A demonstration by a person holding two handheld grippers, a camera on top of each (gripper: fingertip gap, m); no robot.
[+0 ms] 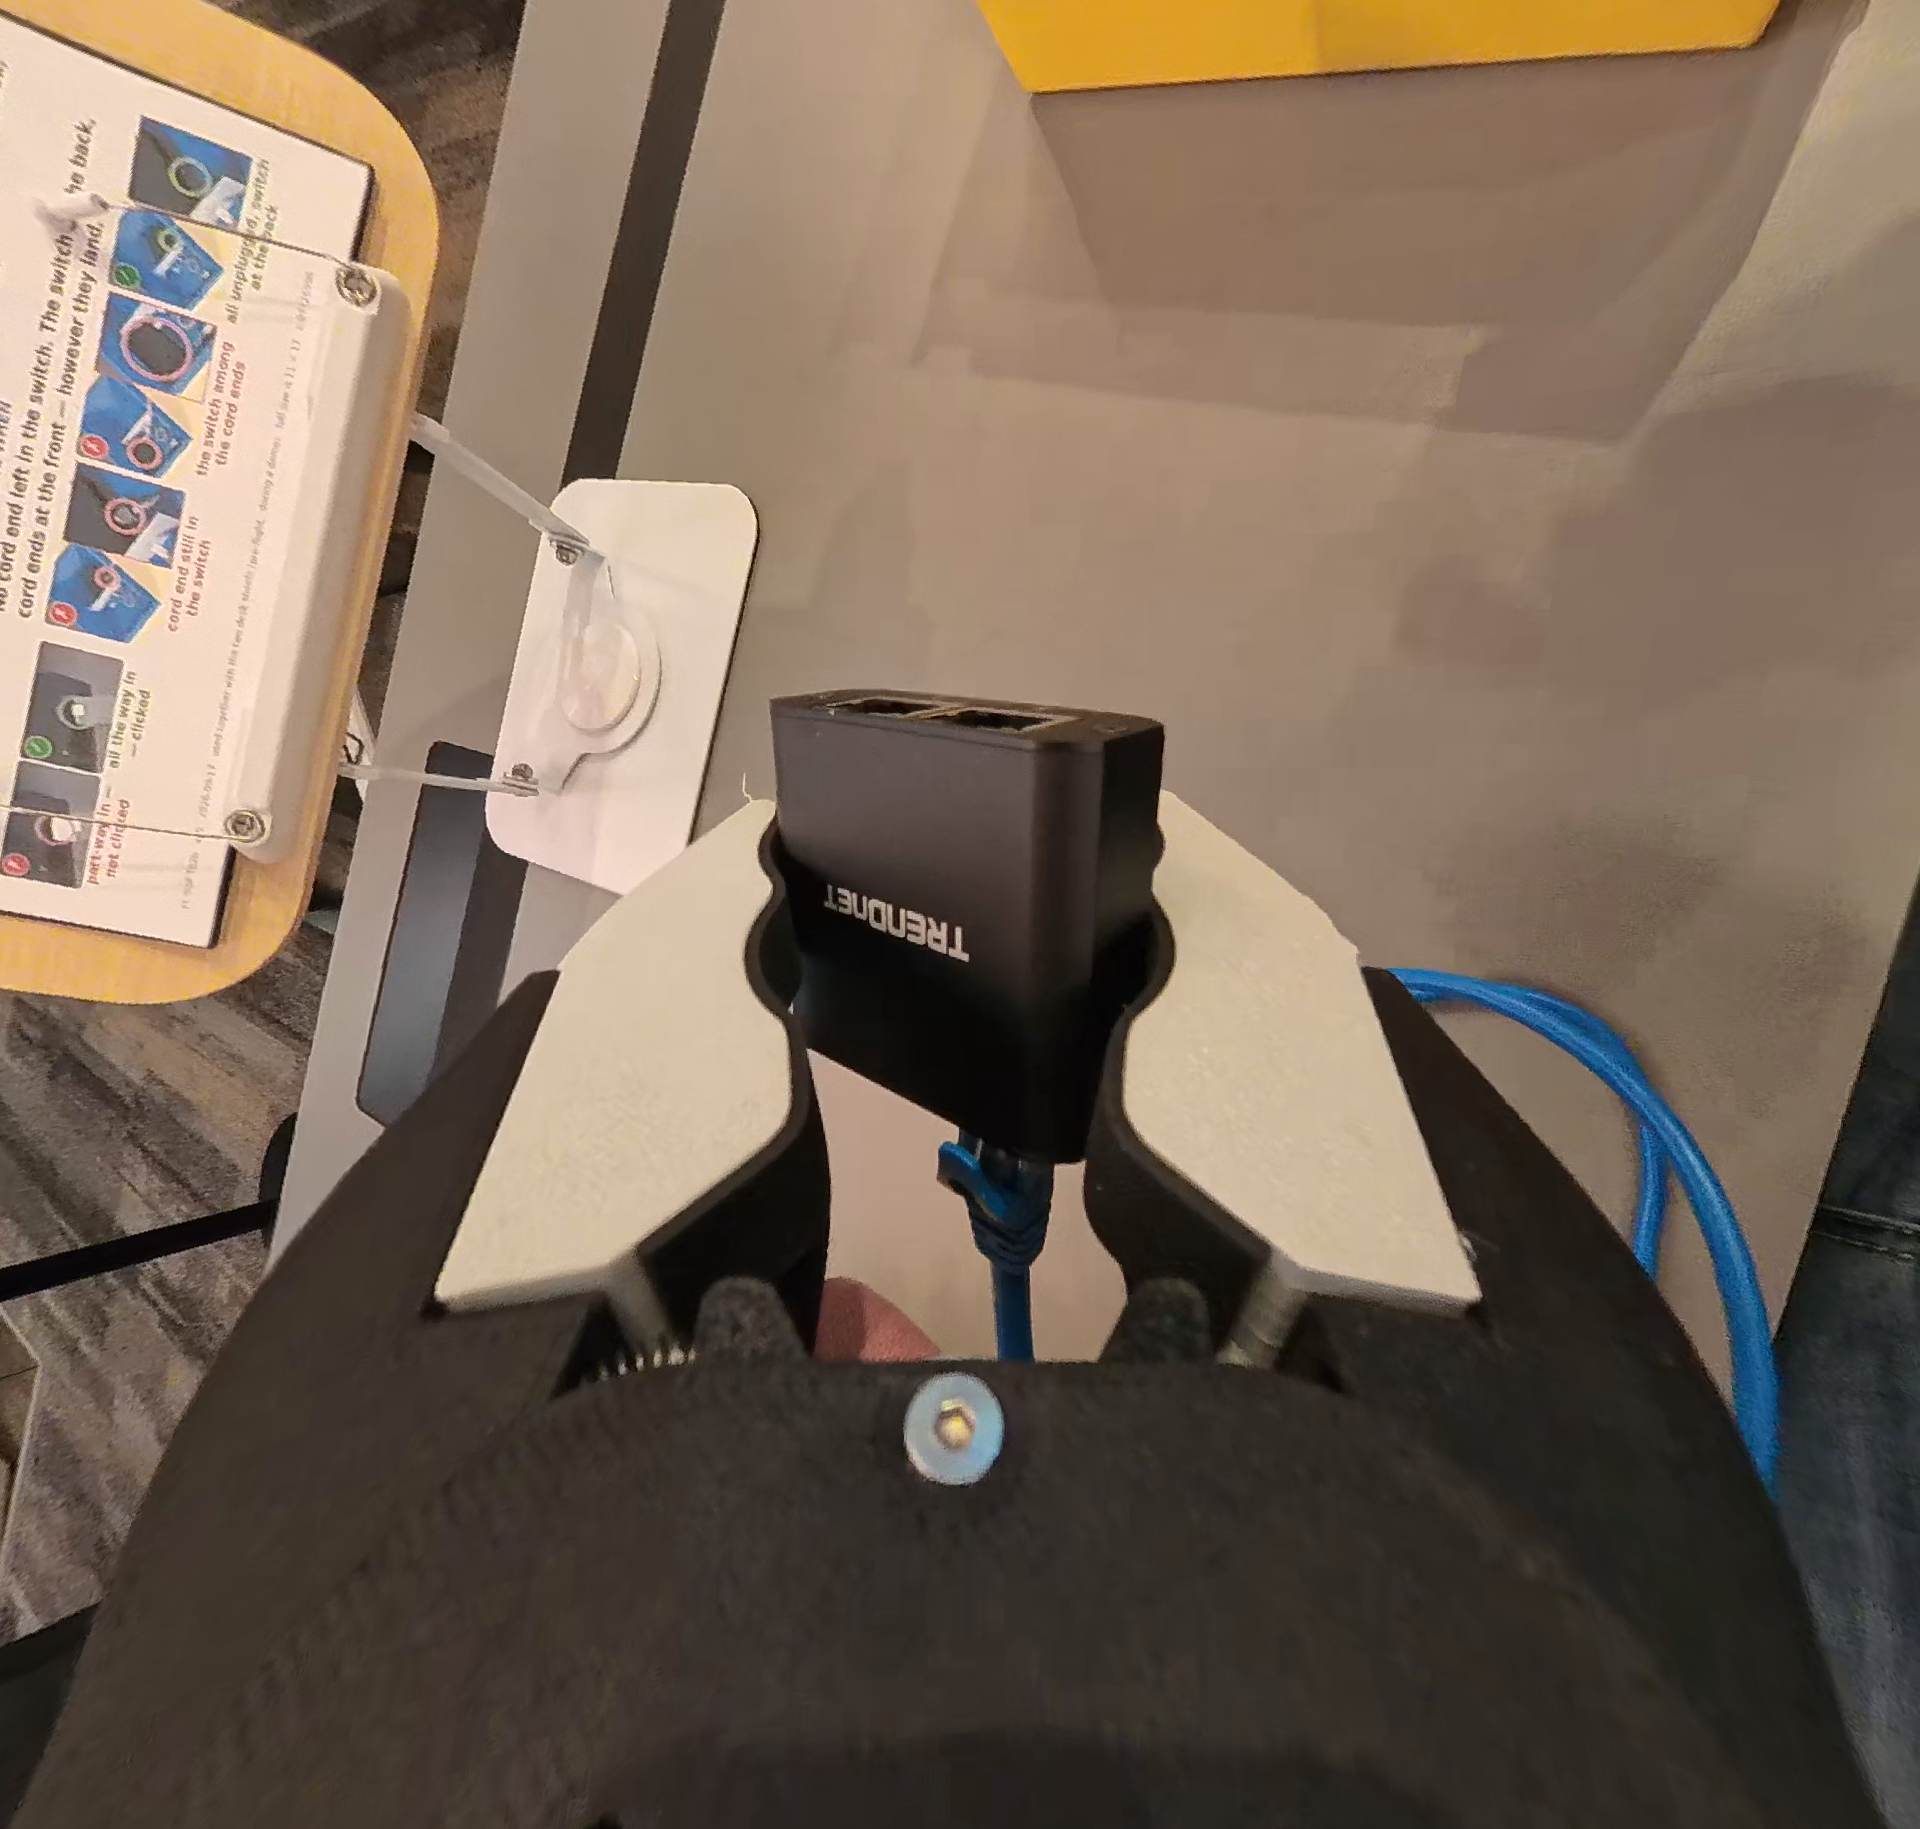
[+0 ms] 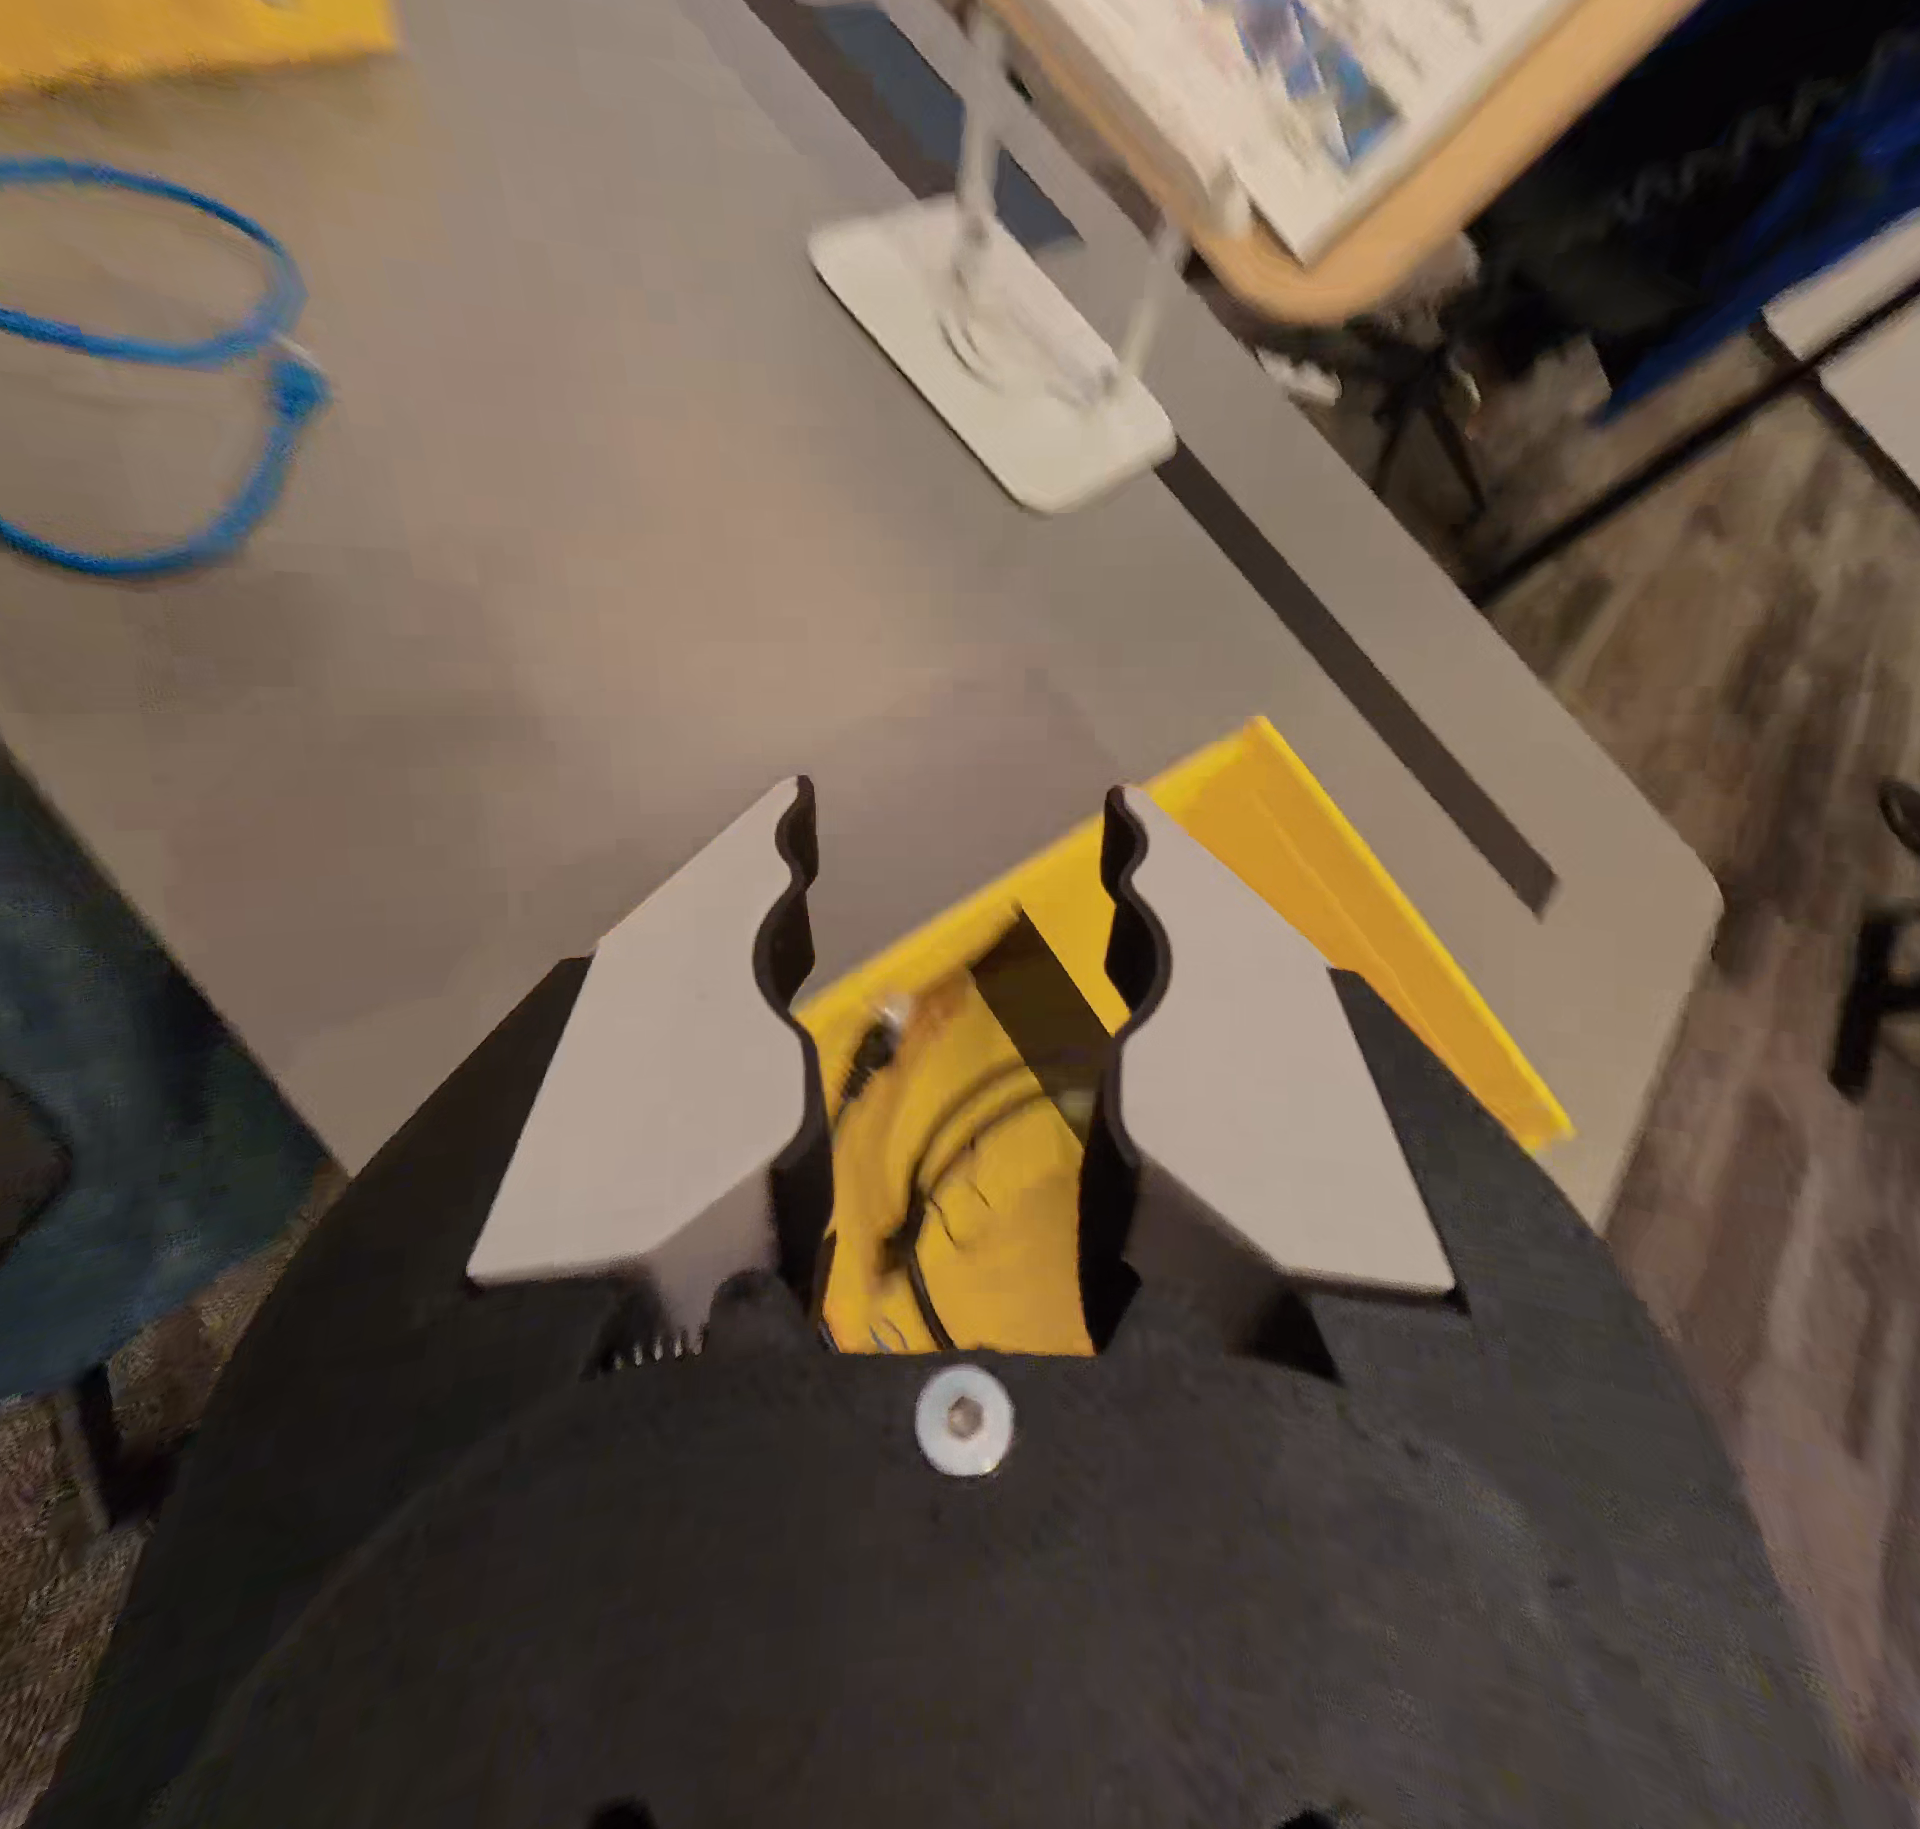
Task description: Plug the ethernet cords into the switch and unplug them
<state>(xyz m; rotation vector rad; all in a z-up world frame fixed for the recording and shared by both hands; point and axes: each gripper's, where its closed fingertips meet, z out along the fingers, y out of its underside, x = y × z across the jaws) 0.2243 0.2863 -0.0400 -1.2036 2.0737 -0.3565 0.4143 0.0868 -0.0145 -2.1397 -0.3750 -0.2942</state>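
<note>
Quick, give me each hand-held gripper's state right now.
Left hand-held gripper: closed on the black switch, which has a blue ethernet cord plugged into its near end.
Right hand-held gripper: open, holding nothing.

- Switch (image 1: pixel 956 906), black, held in the left tool (image 1: pixel 961 844): white brand lettering across its upper face, seen upside down in the left wrist view.
- Instruction sheet (image 1: pixel 114 491) on a tan board: small photos with black and red printed captions, legible in the left wrist view, blurred in the right wrist view.
</note>
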